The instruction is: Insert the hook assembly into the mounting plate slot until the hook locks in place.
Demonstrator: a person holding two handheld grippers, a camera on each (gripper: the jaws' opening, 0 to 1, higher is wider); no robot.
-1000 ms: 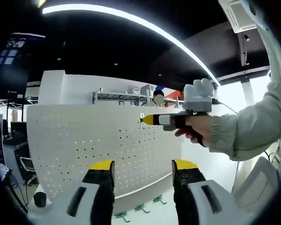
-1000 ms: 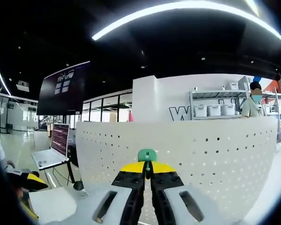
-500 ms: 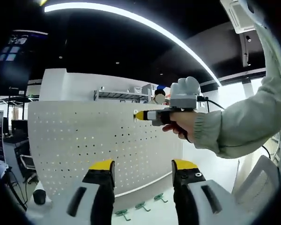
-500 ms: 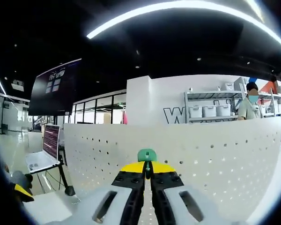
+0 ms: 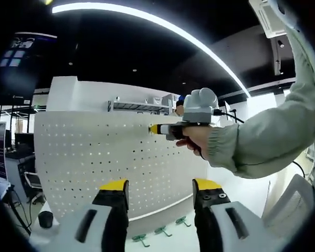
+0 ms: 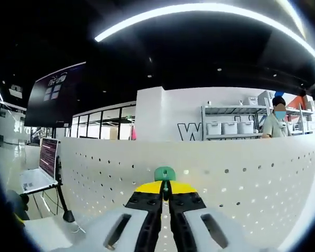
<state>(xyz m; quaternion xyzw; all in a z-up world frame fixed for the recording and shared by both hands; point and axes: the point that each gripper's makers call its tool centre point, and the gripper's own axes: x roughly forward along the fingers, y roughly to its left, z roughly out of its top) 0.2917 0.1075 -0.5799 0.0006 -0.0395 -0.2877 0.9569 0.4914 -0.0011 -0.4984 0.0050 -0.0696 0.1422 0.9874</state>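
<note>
A white pegboard mounting plate [image 5: 115, 168] stands upright ahead of me; it also spans the right gripper view [image 6: 241, 184]. My right gripper [image 6: 165, 188] is shut on a green hook [image 6: 165, 174], whose top pokes out above the yellow tips, close to the board's face. In the left gripper view that right gripper [image 5: 153, 128] comes in from the right, held by a hand, its yellow tip at the board near the top edge. My left gripper [image 5: 160, 190] stands open with nothing between its fingers, below and in front of the board.
Several green hooks [image 5: 160, 231] lie on the white table at the board's foot. A person's grey sleeve [image 5: 268, 142] crosses the right side. A laptop [image 6: 39, 168] on a stand sits to the left. Shelves with bins [image 6: 231, 126] and a standing person are behind the board.
The right gripper with the hook has moved left and closer to the board's upper part. The left gripper stays open and nearly still.
</note>
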